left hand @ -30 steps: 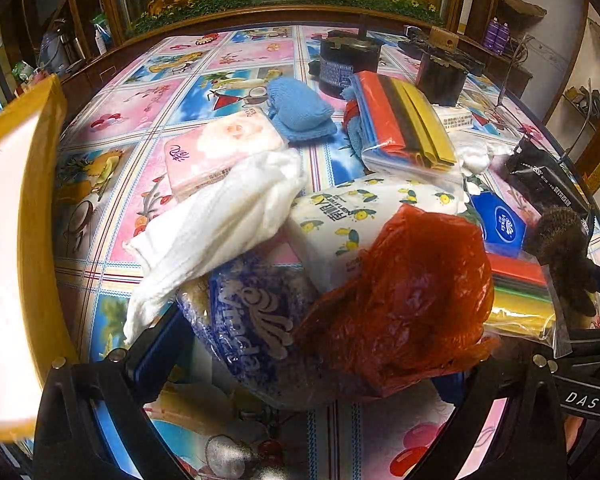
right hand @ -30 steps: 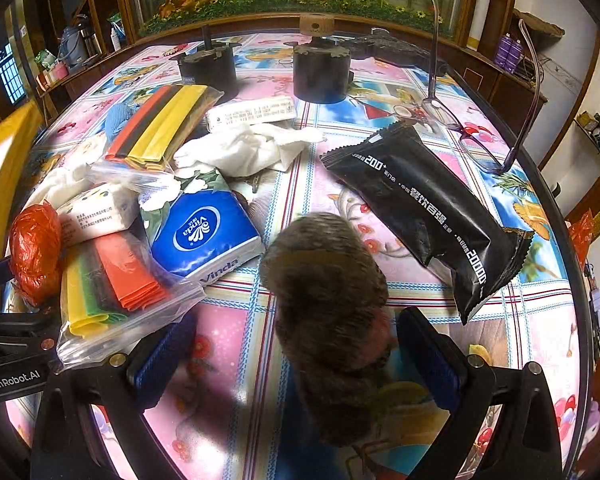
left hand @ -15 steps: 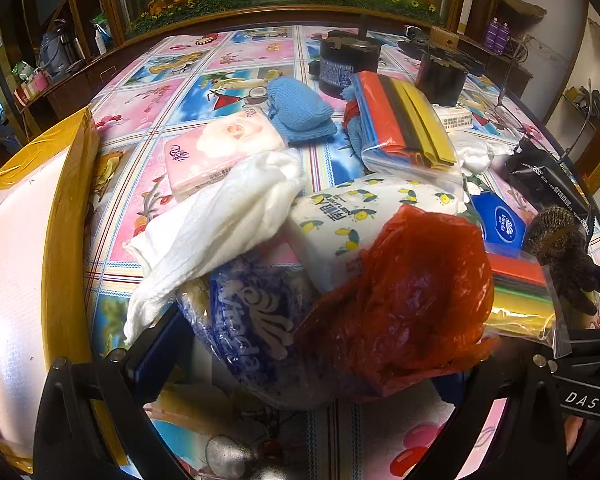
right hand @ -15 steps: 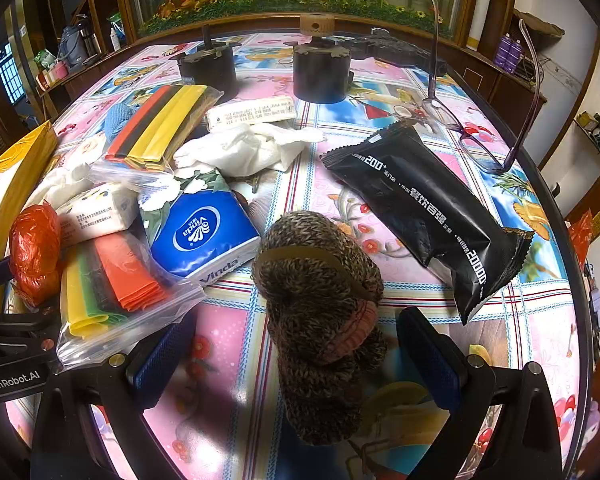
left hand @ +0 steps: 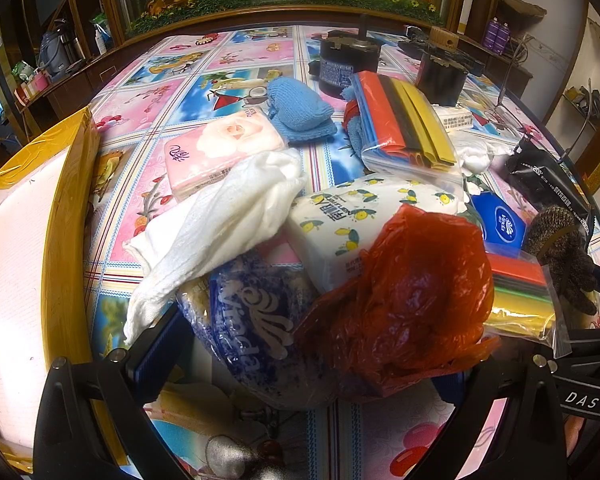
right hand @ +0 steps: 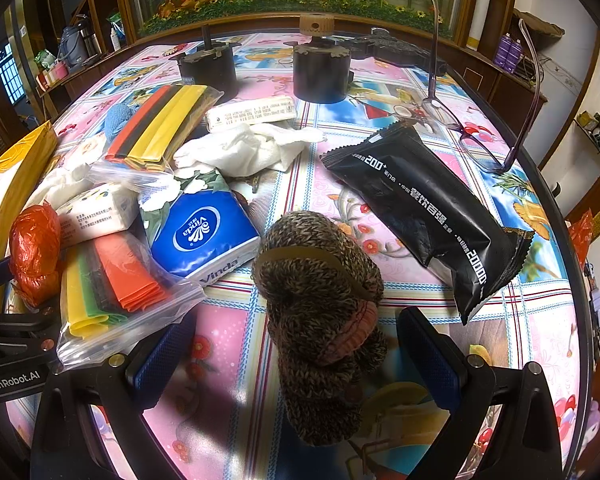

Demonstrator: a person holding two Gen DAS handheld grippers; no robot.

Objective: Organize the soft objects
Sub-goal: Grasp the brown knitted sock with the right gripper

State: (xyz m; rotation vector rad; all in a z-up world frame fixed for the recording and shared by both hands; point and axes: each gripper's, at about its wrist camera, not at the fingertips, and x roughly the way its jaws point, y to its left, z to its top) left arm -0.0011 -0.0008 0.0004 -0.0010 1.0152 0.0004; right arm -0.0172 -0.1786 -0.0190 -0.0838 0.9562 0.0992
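My left gripper (left hand: 300, 364) is wide open; a blue-and-white Vinda tissue pack (left hand: 256, 332) and a crumpled red plastic bag (left hand: 404, 304) sit between its fingers, the pack touching the left pad. A white cloth (left hand: 220, 224) lies across the pack's top. My right gripper (right hand: 296, 356) is wide open around a brown knitted glove (right hand: 320, 312) lying on the tablecloth, with gaps to both pads. The glove also shows at the right in the left wrist view (left hand: 560, 248).
A yellow-edged box (left hand: 28, 264) stands at the left. On the table lie a pink tissue pack (left hand: 220, 148), a blue knitted item (left hand: 300, 112), bags of coloured strips (left hand: 404, 120) (right hand: 108, 284), a blue Vinda pack (right hand: 204, 232), a black packet (right hand: 428, 212), glasses (right hand: 480, 128) and two black cylinders (right hand: 320, 72).
The yellow-edged box has come further into the left wrist view. The brown glove has dropped from a blurred position between the right fingers onto the table.
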